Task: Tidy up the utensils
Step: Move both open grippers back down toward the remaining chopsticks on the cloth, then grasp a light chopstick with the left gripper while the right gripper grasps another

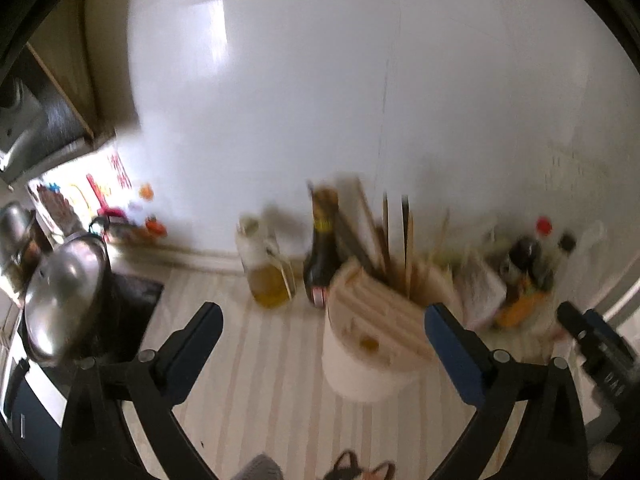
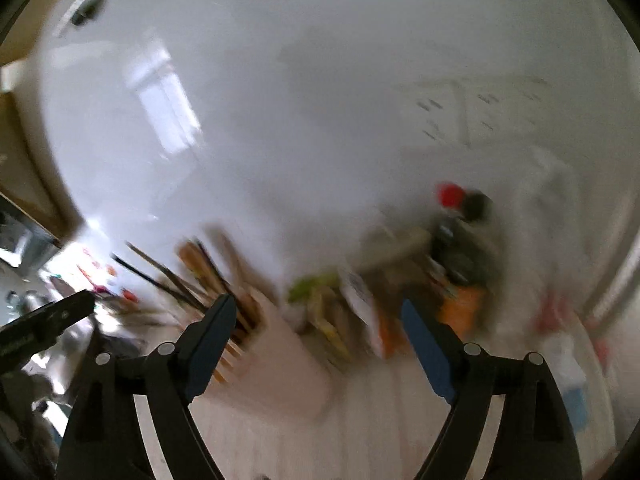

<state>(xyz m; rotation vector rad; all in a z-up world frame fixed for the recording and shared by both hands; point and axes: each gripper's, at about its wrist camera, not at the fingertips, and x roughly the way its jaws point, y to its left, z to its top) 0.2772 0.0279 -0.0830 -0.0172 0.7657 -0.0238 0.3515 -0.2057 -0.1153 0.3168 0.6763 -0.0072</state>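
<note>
- Hovering over the desk [image 1: 256, 360], the left hand-held gripper [image 1: 324, 320] is spread, holding nothing.
- The right hand-held gripper [image 2: 318, 312] is spread too, near the holder [image 1: 372, 344].

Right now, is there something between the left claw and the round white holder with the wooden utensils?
Nothing visible stands in the way. The left claw is open and empty, and the round white holder with a slotted wooden top sits directly ahead on the pale striped counter, partly between the fingers. The picture is blurred.
</note>
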